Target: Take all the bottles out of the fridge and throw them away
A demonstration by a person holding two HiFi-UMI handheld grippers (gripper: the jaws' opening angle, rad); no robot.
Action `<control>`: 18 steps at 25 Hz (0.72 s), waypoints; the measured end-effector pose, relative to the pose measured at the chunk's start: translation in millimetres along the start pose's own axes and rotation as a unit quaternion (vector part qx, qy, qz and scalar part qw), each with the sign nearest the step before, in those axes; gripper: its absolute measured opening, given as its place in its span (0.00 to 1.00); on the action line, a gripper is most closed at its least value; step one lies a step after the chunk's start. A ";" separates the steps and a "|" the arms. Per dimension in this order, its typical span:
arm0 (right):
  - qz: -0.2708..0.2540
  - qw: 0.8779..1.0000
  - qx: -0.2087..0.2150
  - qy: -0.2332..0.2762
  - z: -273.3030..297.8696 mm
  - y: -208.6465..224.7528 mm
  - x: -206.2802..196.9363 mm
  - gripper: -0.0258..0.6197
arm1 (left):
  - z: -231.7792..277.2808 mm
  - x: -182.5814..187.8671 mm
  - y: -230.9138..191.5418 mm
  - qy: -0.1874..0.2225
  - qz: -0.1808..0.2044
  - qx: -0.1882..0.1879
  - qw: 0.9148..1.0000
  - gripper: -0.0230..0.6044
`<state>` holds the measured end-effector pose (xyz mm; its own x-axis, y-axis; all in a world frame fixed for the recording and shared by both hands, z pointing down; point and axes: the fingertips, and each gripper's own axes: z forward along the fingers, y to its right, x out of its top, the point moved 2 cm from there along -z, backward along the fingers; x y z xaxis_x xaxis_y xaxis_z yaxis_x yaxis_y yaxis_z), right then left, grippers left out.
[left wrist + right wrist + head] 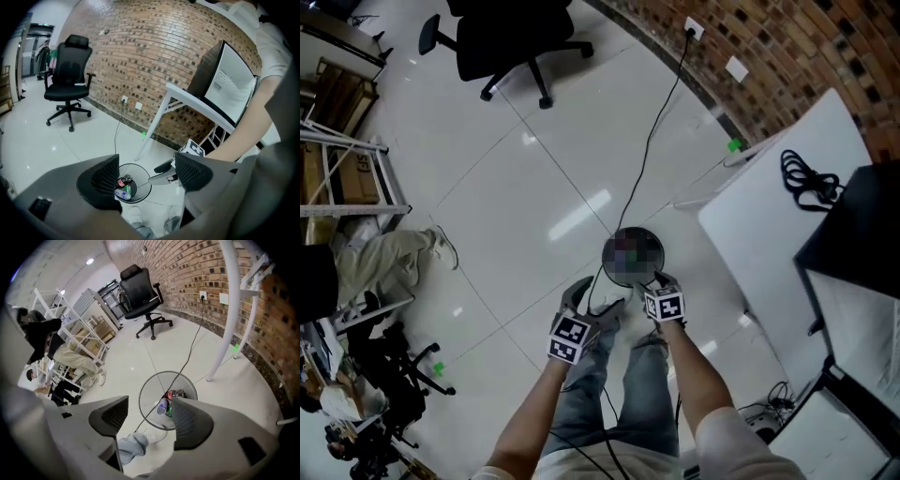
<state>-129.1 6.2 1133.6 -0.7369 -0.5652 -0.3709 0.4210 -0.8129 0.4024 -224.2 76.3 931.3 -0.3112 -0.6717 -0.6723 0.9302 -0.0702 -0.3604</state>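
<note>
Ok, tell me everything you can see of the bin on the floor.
The bin is a round, open-topped basket, apparently fine mesh with a thin rim, upright on the tiled floor near the white table leg. Inside lie several bottles, one red-labelled, one green. A black cable crosses its mouth in the right gripper view.

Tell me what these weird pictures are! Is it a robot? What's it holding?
No robot: a person holds a grabbing tool in each hand. One picture looks down from a camera on the person's head, showing the left gripper and right gripper. The other two come from cameras riding on each tool, looking past its grey fingers. Both are open and hold nothing. Below, on the floor, stands a round bin with bottles already inside.
</note>
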 end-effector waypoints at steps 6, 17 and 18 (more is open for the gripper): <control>0.026 0.994 0.012 0.102 -137.6 -34.1 36.3 0.53 | -33.5 77.4 52.7 0.031 0.029 -0.035 0.998 0.60; 0.072 0.896 -0.107 0.424 -461.9 -44.4 122.1 0.53 | -67.0 235.7 203.6 0.135 0.126 -0.144 0.972 0.60; 0.078 0.879 -0.125 0.453 -491.8 -42.0 121.7 0.53 | -67.0 246.2 218.3 0.141 0.140 -0.155 0.968 0.60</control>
<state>23.7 -97.4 659.9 0.0159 -0.4612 -0.8872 0.6664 -0.6566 0.3533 -110.8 -55.0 643.8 -0.1372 -0.4006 -0.9059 0.8962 0.3394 -0.2858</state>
